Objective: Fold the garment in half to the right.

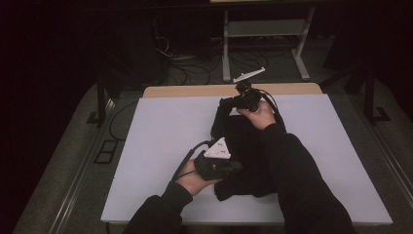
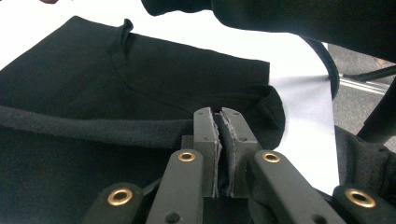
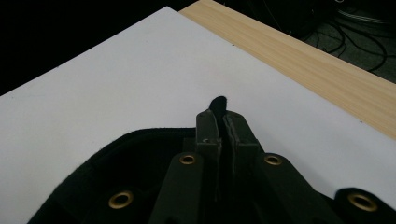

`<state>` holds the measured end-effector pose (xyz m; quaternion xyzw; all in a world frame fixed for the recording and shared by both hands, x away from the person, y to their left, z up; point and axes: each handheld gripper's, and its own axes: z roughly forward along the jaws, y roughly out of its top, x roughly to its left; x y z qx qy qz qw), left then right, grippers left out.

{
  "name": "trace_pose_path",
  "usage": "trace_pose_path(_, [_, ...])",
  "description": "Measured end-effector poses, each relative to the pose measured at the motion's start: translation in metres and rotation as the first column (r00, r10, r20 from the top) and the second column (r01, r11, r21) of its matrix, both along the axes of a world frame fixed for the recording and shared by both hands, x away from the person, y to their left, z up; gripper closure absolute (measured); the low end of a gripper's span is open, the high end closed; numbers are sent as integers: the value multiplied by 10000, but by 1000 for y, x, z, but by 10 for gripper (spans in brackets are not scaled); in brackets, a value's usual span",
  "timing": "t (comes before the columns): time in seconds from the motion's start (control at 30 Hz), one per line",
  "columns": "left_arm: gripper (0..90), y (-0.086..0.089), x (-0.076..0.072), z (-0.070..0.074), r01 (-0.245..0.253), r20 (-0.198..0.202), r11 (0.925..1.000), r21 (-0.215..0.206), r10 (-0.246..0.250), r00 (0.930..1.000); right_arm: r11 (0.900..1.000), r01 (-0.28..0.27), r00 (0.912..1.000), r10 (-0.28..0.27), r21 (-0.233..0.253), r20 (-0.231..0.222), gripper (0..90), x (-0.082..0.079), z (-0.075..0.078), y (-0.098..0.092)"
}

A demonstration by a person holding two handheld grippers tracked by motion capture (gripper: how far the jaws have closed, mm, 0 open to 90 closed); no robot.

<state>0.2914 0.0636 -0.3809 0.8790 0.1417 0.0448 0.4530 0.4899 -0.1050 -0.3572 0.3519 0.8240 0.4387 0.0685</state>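
The black garment (image 1: 243, 156) is lying mid-table on the white board (image 1: 156, 146) — both grippers, left (image 1: 229, 165) and right (image 1: 246, 100), are pinching its edges shut; keeping even tension while folding should be preventing bunching.

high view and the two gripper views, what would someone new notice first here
The black garment stands out first, dark against the white table, lying near its middle. Each claw is shut on its cloth: the left claw pinches a thick edge at the near side, and the right claw grips an edge at the far side, near the table's wooden strip.
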Motion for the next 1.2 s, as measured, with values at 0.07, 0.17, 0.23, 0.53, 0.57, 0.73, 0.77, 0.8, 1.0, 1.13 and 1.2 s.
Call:
trace_pose_path(0.07, [836, -3, 0, 0, 51, -6, 10000, 19, -51, 10000, 10000, 38, 10000, -38, -1, 1, 838, 0, 0, -3])
trace_pose_path(0.17, [836, -8, 0, -1, 104, -40, 9999, 33, -104, 9999, 9999, 142, 9999, -142, 61, -31, 838, -1, -1, -8])
trace_pose_path(0.23, [836, -11, 0, -2, 111, -88, 9999, 37, -110, 9999, 9998, 165, 9999, -165, 57, -19, 837, -2, -1, -11])
trace_pose_path(0.53, [836, -29, 0, -9, 333, -236, 9994, 61, -331, 9992, 9989, 448, 9990, -446, 172, -70, 837, -4, -6, -29])
trace_pose_path(0.57, [836, -31, 0, -10, 347, -262, 9994, 21, -346, 9991, 9987, 477, 9988, -475, 198, -86, 837, -4, -7, -31])
trace_pose_path(0.73, [836, -39, 1, -11, 472, -278, 9989, 65, -470, 9985, 9976, 647, 9978, -643, 254, -165, 837, -4, -9, -42])
trace_pose_path(0.77, [836, -41, 0, -12, 463, -325, 9989, 51, -461, 9984, 9975, 662, 9977, -658, 262, -158, 837, -5, -9, -43])
trace_pose_path(0.8, [836, -42, 1, -12, 467, -331, 9989, 37, -466, 9984, 9973, 685, 9975, -681, 275, -165, 837, -5, -9, -44])
trace_pose_path(1.0, [836, -50, 3, -15, 489, -442, 9988, -85, -493, 9978, 9965, 792, 9967, -788, 250, -197, 837, -6, -11, -51])
trace_pose_path(1.13, [836, -54, 4, -15, 546, -479, 9984, -140, -552, 9973, 9959, 885, 9958, -880, 196, -258, 837, -6, -13, -55])
trace_pose_path(1.2, [836, -56, 6, -15, 562, -491, 9983, -183, -570, 9972, 9955, 933, 9953, -927, 174, -286, 836, -6, -14, -58])
